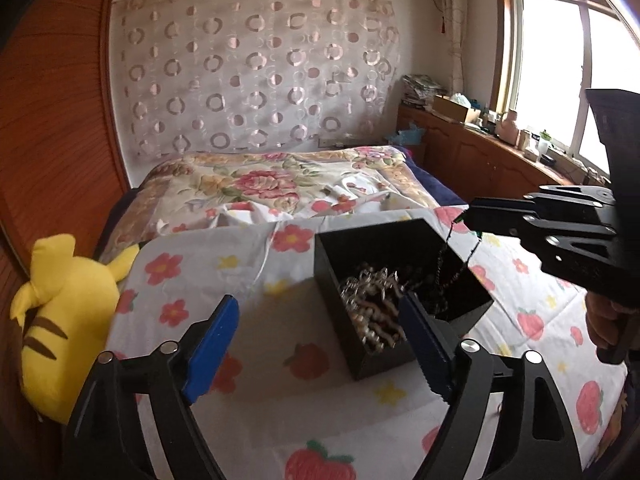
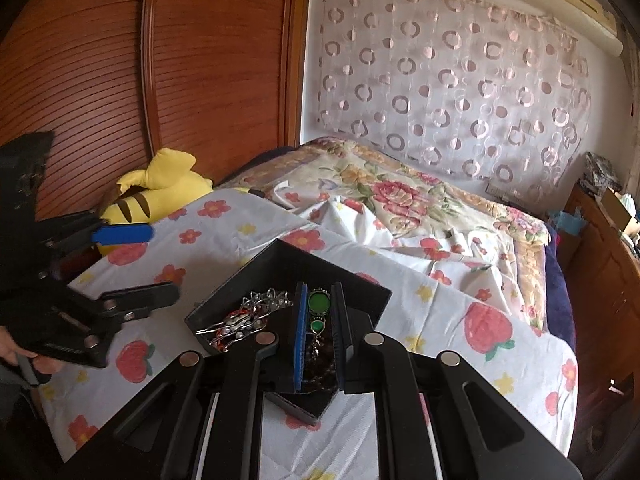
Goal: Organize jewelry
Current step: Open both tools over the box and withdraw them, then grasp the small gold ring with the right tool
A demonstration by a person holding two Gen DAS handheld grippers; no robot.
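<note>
1. a dark beaded necklace with green pendants hangs pinched between the narrow-set fingers of the right tongs; its chain trails down from their tips into the box.
2. directly under the right tongs sits an open black box on the bed, holding a tangled heap of silver and pearl jewelry.
3. the left tongs stand wide apart and grip nothing; the box's near corner lies just ahead of their right finger.
4. judged from this, sorting looks early: only one necklace is lifted, the heap is unsorted, and no separate sorted spot is visible.
5. beyond both tongs, a strawberry-print sheet covers the bed; a yellow plush toy lies to the far left of the left tongs.
</note>
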